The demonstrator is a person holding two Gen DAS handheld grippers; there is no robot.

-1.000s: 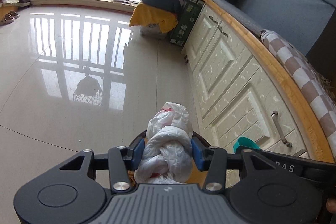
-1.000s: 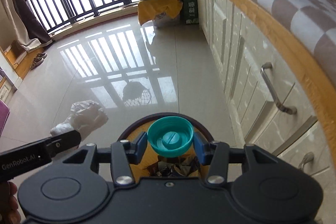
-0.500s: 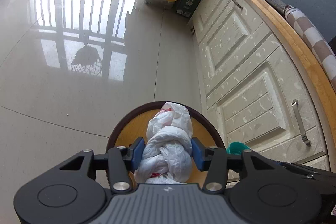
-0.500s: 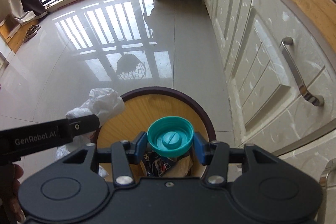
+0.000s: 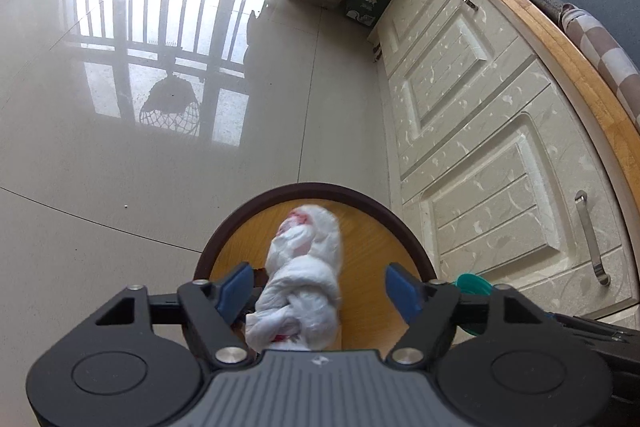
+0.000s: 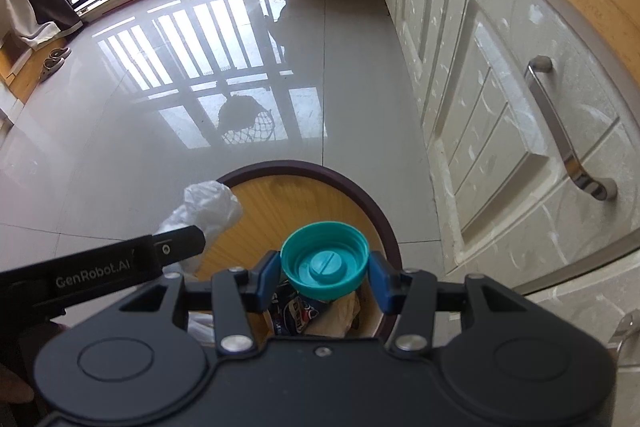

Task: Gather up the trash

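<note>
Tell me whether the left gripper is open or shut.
Open: the left gripper has just been opening; its blue pads stand clear of the white bag.

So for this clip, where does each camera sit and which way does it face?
Left wrist: on the left gripper, looking steeply down into the bin; its jaws have just been opening and stand clear of the white bag.
Right wrist: on the right gripper, aimed down at the same bin, jaws shut on the teal cap; a bit of hand shows at the lower left edge.
Shared: bin, bag, cap, cabinets, glossy floor; the right view also sees the left gripper's finger.
</note>
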